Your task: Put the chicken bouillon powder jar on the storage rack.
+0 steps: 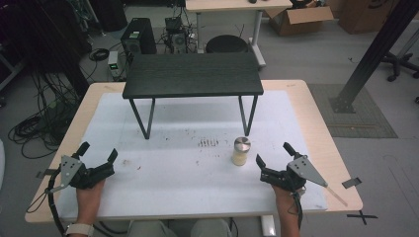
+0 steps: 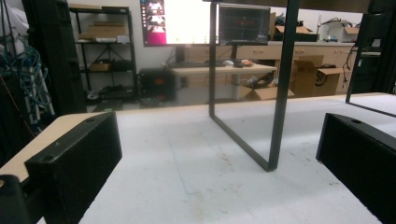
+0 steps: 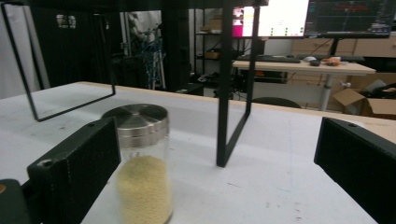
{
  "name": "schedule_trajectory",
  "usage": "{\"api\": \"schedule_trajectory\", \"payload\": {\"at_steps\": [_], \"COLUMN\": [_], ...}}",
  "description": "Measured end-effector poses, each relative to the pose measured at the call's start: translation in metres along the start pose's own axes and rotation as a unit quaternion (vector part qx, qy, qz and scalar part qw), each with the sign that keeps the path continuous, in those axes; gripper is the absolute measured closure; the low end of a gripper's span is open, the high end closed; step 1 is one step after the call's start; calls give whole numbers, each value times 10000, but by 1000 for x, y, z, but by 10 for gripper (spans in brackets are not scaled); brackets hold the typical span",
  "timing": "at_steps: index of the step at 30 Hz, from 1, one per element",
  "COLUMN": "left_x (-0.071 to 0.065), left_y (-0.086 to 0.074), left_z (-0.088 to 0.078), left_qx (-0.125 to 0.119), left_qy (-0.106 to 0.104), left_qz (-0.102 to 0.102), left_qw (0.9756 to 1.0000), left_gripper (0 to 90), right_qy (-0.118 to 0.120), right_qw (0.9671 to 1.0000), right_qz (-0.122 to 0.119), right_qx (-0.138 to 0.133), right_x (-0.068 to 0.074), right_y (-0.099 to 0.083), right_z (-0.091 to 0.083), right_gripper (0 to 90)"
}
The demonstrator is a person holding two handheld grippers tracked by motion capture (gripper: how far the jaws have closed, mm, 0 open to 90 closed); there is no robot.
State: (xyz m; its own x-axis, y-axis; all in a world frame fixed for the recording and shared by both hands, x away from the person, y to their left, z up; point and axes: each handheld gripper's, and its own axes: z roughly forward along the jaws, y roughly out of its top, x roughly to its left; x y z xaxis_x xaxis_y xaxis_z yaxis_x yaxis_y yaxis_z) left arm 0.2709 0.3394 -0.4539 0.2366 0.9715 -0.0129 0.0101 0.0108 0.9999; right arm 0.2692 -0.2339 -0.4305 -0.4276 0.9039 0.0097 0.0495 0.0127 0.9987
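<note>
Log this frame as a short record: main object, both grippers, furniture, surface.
object: clear glass jar with a metal lid, part-filled with pale grains, upright and free
right gripper: open, just right of the jar, not touching
left gripper: open, holding nothing
furniture: small black raised shelf on thin metal legs, behind the jar
surface: white mat on a wooden table

One jar (image 1: pixel 241 151) stands on the tabletop (image 1: pixel 197 187), capped by one metal lid (image 1: pixel 242 143), just in front of the right leg of the one small black table (image 1: pixel 192 74). That table shows two loop-shaped legs (image 1: pixel 142 117). Two claws are counted: the left claw (image 1: pixel 98 151) far to the jar's left, the right claw (image 1: pixel 274 154) just to its right.
</note>
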Motion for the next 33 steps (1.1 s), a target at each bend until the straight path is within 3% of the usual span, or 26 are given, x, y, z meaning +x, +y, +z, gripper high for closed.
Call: {"api": "schedule_trajectory", "payload": {"at_steps": [8, 20, 33], "left_x": [0, 1, 1], "left_y": [0, 0, 0], "left_z": [0, -1, -1], "left_qx": [-20, -32, -33], "left_qy": [-2, -6, -9], "left_qz": [-35, -63, -72], "left_qw": [10000, 10000, 10000], "left_gripper": [6, 5, 5], "right_qy": [403, 589, 734], "right_qw": [9990, 9978, 9949], "right_qz": [-100, -125, -151], "right_qx": [153, 284, 672], "right_x": [17, 29, 38], "right_y": [5, 5, -1], "right_z": [17, 35, 55], "right_gripper": [5, 18, 44]}}
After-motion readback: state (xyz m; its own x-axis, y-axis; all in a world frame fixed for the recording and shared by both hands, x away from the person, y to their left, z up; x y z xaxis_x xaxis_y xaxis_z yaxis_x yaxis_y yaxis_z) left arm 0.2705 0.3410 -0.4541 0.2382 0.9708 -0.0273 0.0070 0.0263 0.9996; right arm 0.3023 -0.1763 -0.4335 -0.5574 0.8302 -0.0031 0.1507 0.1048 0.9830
